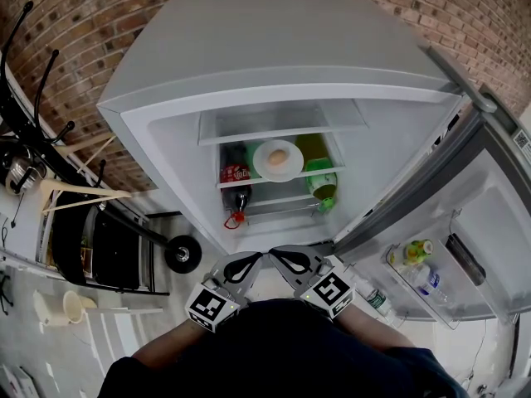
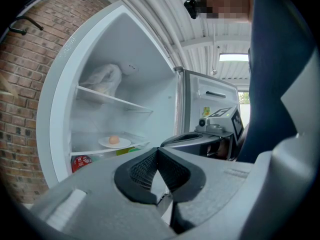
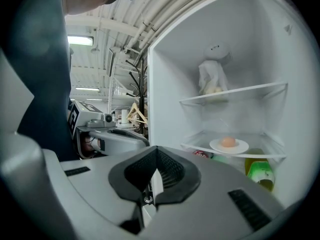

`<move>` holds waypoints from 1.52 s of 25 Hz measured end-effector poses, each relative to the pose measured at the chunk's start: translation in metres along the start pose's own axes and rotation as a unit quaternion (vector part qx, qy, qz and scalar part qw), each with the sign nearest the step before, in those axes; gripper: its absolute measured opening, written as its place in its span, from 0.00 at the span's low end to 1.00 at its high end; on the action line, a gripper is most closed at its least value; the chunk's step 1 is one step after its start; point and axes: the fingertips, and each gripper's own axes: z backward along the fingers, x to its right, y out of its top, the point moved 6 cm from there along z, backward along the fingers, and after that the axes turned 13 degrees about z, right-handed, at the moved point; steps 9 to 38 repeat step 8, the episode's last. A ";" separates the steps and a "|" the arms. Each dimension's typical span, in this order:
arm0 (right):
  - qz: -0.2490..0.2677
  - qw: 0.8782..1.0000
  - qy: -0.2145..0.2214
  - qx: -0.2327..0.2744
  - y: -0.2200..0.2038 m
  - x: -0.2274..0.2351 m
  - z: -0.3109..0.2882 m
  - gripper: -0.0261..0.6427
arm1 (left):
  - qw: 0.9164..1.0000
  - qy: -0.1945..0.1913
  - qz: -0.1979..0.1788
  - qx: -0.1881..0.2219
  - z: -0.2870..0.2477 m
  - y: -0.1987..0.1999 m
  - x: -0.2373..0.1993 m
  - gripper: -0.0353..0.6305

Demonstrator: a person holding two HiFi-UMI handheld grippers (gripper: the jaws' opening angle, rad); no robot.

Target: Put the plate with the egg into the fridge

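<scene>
The white plate (image 1: 278, 160) with the egg (image 1: 279, 156) rests on a glass shelf inside the open fridge (image 1: 249, 73). From the left gripper view the plate (image 2: 114, 143) lies far off at the left; from the right gripper view the plate (image 3: 229, 145) lies at the right. Both grippers hang side by side in front of the fridge, close to the person's body and well short of the shelf. My left gripper (image 1: 258, 257) is shut with nothing in it. My right gripper (image 1: 275, 254) is shut too, and holds nothing.
A red cola bottle (image 1: 236, 186) and a green bottle (image 1: 322, 181) lie under the plate's shelf. A white bag (image 3: 210, 79) sits on the upper shelf. The fridge door (image 1: 473, 222) stands open at the right with small bottles (image 1: 415, 254) in its rack. A coat rack with hangers (image 1: 75, 191) stands left.
</scene>
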 end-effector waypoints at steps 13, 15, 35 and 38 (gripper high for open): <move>-0.002 1.000 -0.004 -0.004 0.001 -0.003 0.002 0.05 | 1.000 0.002 -0.001 -0.001 0.003 -0.001 0.002 0.06; -0.002 1.000 -0.004 -0.004 0.001 -0.003 0.002 0.05 | 1.000 0.002 -0.001 -0.001 0.003 -0.001 0.002 0.06; -0.002 1.000 -0.004 -0.004 0.001 -0.003 0.002 0.05 | 1.000 0.002 -0.001 -0.001 0.003 -0.001 0.002 0.06; -0.002 1.000 -0.004 -0.004 0.001 -0.003 0.002 0.05 | 1.000 0.002 -0.001 -0.001 0.003 -0.001 0.002 0.06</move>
